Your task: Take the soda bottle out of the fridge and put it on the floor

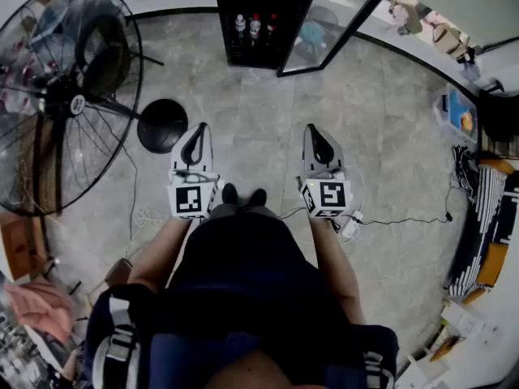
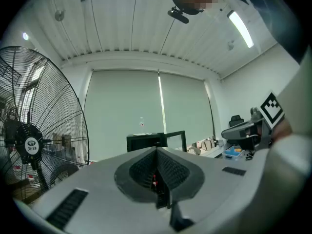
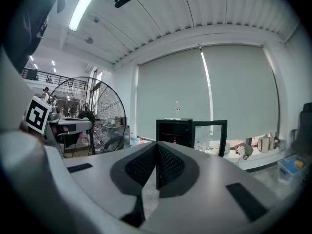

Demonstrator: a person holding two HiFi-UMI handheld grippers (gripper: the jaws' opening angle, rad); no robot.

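The person stands on the grey tiled floor (image 1: 381, 136) and holds two grippers out ahead, side by side and well apart. The left gripper (image 1: 198, 134) points level, and its two fingers are pressed together with nothing between them. The right gripper (image 1: 315, 134) tips slightly downward, and its two fingers are likewise pressed together and empty. Each gripper carries one marker cube (image 1: 192, 199). Two shoe tips (image 1: 231, 193) show between the grippers.

One black fridge (image 1: 224, 23) stands at the far edge of the floor, straight ahead and well apart from both grippers. Its single glass door (image 1: 332, 23) is swung open to the right. Three bottles (image 1: 255, 27) stand in a row inside, on the fridge's shelf. They are too small to tell which one is the soda bottle, and none is on the floor.

One large floor fan (image 1: 69, 96) stands at the left edge of the floor, its round black base (image 1: 162, 126) near the left gripper. One thin cable (image 1: 397, 220) trails across the floor to the right.
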